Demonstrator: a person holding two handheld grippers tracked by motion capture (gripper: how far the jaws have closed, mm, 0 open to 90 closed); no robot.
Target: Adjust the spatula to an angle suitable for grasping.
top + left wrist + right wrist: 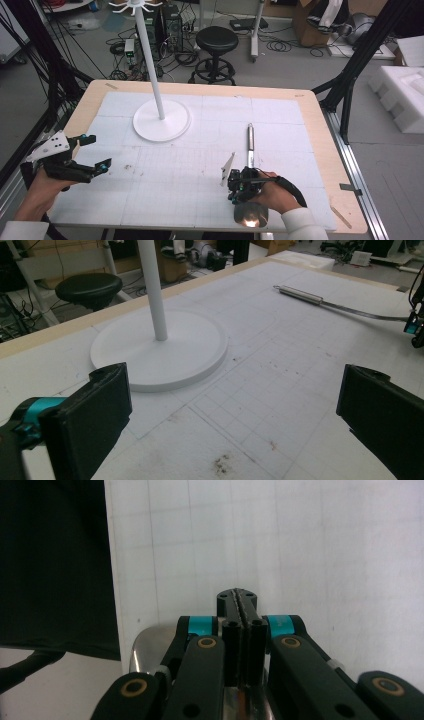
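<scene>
A metal ladle (250, 137) lies on the white gridded mat, handle pointing away and bowl (251, 215) at the near edge. My right gripper (239, 186) points down over its thin shaft with the jaws shut on it. In the right gripper view the pads (242, 597) meet, and the bowl (147, 647) shines below them. My left gripper (97, 151) hovers open at the table's left edge, nothing between its jaws (235, 410). A white stand with a round base (161, 120) and a tall pole rises at the mat's back left; the left gripper view shows its base (160, 355) and the ladle's handle (300, 292).
The mat's near edge and a dark drop lie just beside the right gripper (55, 565). Beyond the table stand a black stool (216, 40), floor cables and cardboard boxes. White foam blocks (405, 95) sit off to the right, past a black frame leg (350, 70).
</scene>
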